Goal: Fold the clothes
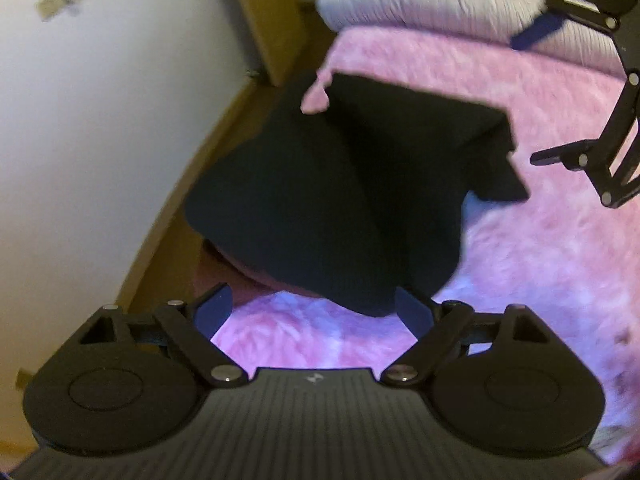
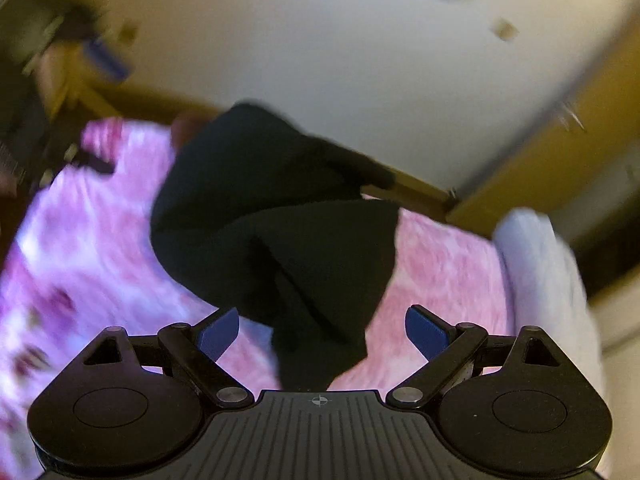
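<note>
Black, matte and soft: the garment (image 1: 340, 184) lies heaped on the pink fleece blanket (image 1: 540, 260), near the bed's edge by the pale wall (image 1: 100, 140). Its folds are so dark that I cannot read seams or say what kind of clothing it is. One squared flap juts toward the right in the left wrist view; a small corner of pink fleece curls over its far edge.

My left gripper (image 1: 314, 308) is spread wide, blue pads (image 1: 214, 310) apart, nothing between them. The cloth's lowest lobe sits just ahead of the right-hand pad; contact cannot be judged from here.

My right gripper (image 2: 320, 334) is likewise spread, blue pads (image 2: 426, 334) well apart. A narrow tail of the black garment (image 2: 280, 240) runs down between the fingers to the body's front edge, but neither pad presses it.

Blanket texture: plush, mottled pink and white, streaked by motion blur in both views. A ribbed grey-white pillow (image 1: 432, 4) lies at the head of the bed, rounded at the end.

In the left wrist view, black linkage and one blue pad of the right gripper enter at upper right, partly cut by the frame. The left gripper in the right wrist view is only a smear at upper left. Yellow-brown wood trim (image 2: 540, 176) borders the wall.
</note>
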Tool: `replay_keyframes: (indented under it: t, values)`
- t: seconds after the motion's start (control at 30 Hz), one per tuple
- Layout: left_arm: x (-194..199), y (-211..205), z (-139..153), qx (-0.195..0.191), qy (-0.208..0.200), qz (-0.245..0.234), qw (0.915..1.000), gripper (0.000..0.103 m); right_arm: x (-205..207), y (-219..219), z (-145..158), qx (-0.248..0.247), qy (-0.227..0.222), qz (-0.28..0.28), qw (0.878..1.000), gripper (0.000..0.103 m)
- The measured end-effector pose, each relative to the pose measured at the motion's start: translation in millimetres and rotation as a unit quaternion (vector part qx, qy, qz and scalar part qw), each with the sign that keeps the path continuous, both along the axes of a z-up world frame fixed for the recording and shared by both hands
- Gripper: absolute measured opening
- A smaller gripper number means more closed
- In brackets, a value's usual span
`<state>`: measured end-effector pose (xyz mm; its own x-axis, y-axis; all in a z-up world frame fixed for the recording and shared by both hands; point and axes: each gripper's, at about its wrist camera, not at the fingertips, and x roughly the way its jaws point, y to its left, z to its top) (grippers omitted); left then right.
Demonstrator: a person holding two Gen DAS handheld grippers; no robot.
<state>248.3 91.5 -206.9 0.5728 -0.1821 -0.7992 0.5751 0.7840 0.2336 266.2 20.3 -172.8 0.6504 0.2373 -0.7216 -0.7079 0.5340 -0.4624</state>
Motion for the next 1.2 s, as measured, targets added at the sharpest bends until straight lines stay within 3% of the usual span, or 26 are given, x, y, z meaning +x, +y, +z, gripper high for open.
replay_keyframes:
  t: [0.1,0.23,0.27,0.3,0.33,0.4,0.47,0.5,0.53,0.7,0.83,0.87,0.9,1.0,1.07,1.13,1.2]
  values:
    - [31,1,-29,0.007,0.008,-0.038,0.9992,0.081,18,20,-33,-0.052,-0.012,0.03,0.998,0.093]
    - [59,1,-53,0.006,0.026,-0.076,0.9968,0.084,42,47,-77,-0.12,-0.029,0.071,0.99,0.092]
    - [64,1,-56,0.003,0.033,-0.086,0.9957,0.083,48,53,-88,-0.137,-0.033,0.081,0.987,0.081]
    - [64,1,-57,-0.001,0.038,-0.096,0.9947,0.077,54,60,-99,-0.154,-0.037,0.091,0.983,0.053]
    - [64,1,-58,-0.005,0.045,-0.108,0.9932,0.056,60,60,-99,-0.149,-0.031,0.084,0.985,0.042]
    - [60,-2,-58,-0.004,0.052,-0.124,0.9909,0.035,72,58,-95,-0.129,-0.017,0.064,0.989,0.024]
    - [53,-2,-50,-0.004,0.045,-0.135,0.9898,0.02,83,51,-85,-0.106,-0.006,0.043,0.993,0.015]
    - [49,-2,-44,-0.006,0.041,-0.139,0.9895,0.011,88,46,-75,-0.091,-0.003,0.032,0.995,0.014]
    - [49,-1,-36,-0.013,0.04,-0.138,0.9895,0.007,93,40,-66,-0.076,-0.001,0.021,0.997,0.014]
    - [24,-7,21,-0.066,0.006,-0.15,0.9865,0.003,115,-2,-2,-0.013,-0.009,-0.068,0.998,0.013]
    - [-13,-39,68,-0.106,-0.008,-0.188,0.9764,0.0,107,-55,30,0.03,-0.003,-0.163,0.986,0.013]
    - [-27,-55,80,-0.113,-0.009,-0.204,0.9725,0.0,102,-63,34,0.046,0.004,-0.19,0.981,0.013]
    - [-39,-74,88,-0.115,-0.007,-0.191,0.9749,0.0,93,-69,36,0.061,0.009,-0.216,0.974,0.013]
    - [-91,-122,106,-0.13,0.004,-0.232,0.964,0.0,52,-88,41,0.087,0.021,-0.279,0.956,0.013]
    - [-142,-154,103,-0.133,0.025,-0.252,0.9583,0.0,18,-103,33,0.096,0.043,-0.322,0.941,0.013]
    - [-182,-184,89,-0.118,0.05,-0.26,0.9571,0.0,-13,-107,21,0.094,0.064,-0.358,0.927,0.013]
    - [-214,-207,77,-0.096,0.063,-0.262,0.9583,0.006,-34,-97,13,0.101,0.088,-0.404,0.905,0.013]
